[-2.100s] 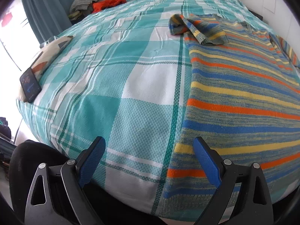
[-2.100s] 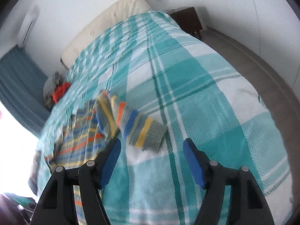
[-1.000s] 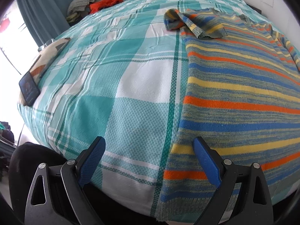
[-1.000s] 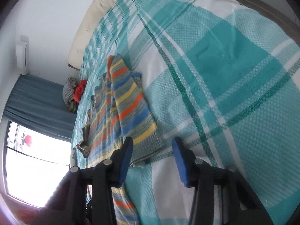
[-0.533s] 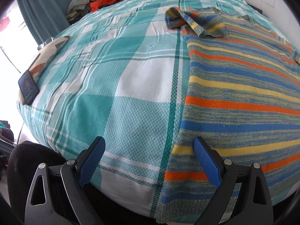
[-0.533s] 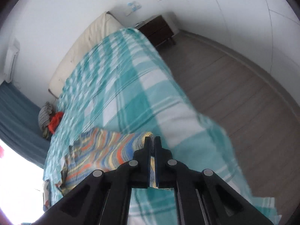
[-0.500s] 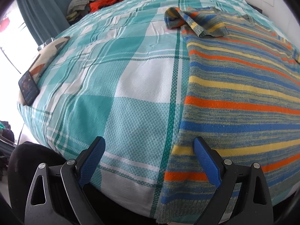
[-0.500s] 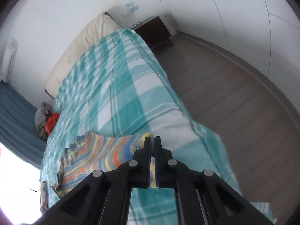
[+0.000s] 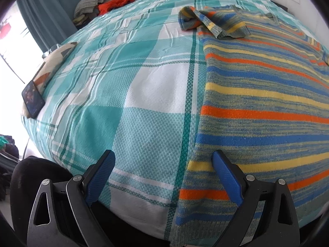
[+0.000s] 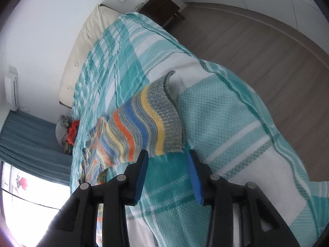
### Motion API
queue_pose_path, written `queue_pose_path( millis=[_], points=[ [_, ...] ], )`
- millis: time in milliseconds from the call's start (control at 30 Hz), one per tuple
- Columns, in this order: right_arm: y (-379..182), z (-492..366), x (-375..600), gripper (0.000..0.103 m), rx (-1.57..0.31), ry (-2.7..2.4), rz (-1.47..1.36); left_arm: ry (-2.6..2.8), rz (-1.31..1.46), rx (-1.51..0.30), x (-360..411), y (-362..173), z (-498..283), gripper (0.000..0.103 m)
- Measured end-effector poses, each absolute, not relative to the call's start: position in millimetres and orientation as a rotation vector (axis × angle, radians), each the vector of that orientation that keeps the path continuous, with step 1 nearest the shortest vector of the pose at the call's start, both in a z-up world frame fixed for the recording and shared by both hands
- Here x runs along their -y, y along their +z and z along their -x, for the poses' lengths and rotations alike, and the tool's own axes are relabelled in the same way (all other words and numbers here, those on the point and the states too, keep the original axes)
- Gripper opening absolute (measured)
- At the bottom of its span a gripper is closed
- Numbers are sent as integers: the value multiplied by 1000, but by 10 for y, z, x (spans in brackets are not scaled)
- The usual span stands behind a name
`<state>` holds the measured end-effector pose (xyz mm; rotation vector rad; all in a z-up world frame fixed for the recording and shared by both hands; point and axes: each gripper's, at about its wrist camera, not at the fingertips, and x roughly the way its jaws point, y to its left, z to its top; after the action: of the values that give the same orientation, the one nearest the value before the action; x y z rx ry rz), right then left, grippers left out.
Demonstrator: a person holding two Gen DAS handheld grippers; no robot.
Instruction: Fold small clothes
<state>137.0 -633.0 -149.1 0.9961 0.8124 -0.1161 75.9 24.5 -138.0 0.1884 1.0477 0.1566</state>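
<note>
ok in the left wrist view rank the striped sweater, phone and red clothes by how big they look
1. striped sweater, largest by far, filling the right side.
2. and 3. phone and red clothes look much alike in size; the red clothes lie far up the bed, so their real order is unsure.

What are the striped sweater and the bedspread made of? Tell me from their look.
Striped sweater: looks like knitted yarn, wool or acrylic, matte; ribbed cuff and fine stitch rows show. Bedspread: apparently woven cotton, matte; a waffle-like grid texture shows in the teal checks.
</note>
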Motion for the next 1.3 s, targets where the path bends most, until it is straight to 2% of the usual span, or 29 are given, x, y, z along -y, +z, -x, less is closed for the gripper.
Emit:
queue_pose_path(
  millis=[67,100,300,433,500,600,700,767,833,933,1133,1300],
  points=[
    [-1535,-1416,6356,31,-763,-137,-1052,156,-184,-1049,-258,-1373,-749,96],
    [-1556,-1451,6360,6,-777,-147,-1055,155,-182,-1050,-270,-1367,-745,96],
    [-1202,-1106,6228,6,-851,-242,-1003,152,-142,-1062,-330,-1371,-731,96],
    [-1417,-1116,6078,9,-994,-301,-952,144,-173,-1052,-263,-1368,-777,96],
    [-1402,-1151,6056,15,-997,-299,-922,143,-181,-1041,-266,-1337,-746,96],
    [-1142,-1117,6082,28,-961,-384,-848,143,-156,-1049,-317,-1334,-704,96],
    [-829,-1283,6013,28,-913,-374,-672,142,-144,-1052,-313,-1337,-715,96],
    [-709,-1552,5889,29,-910,-261,-635,137,-155,-1041,-279,-1312,-709,96],
    [-597,-1888,5642,37,-917,-128,-576,127,-165,-1027,-242,-1287,-699,96],
    [-542,-2591,5122,43,-961,85,-464,117,-188,-1019,-197,-1286,-674,96],
    [-804,-3843,4487,44,-1052,172,-186,104,-203,-1023,-222,-1292,-680,96],
    [-985,-4413,4414,44,-1106,197,-91,95,-144,-1059,-305,-1344,-794,96]
  ],
)
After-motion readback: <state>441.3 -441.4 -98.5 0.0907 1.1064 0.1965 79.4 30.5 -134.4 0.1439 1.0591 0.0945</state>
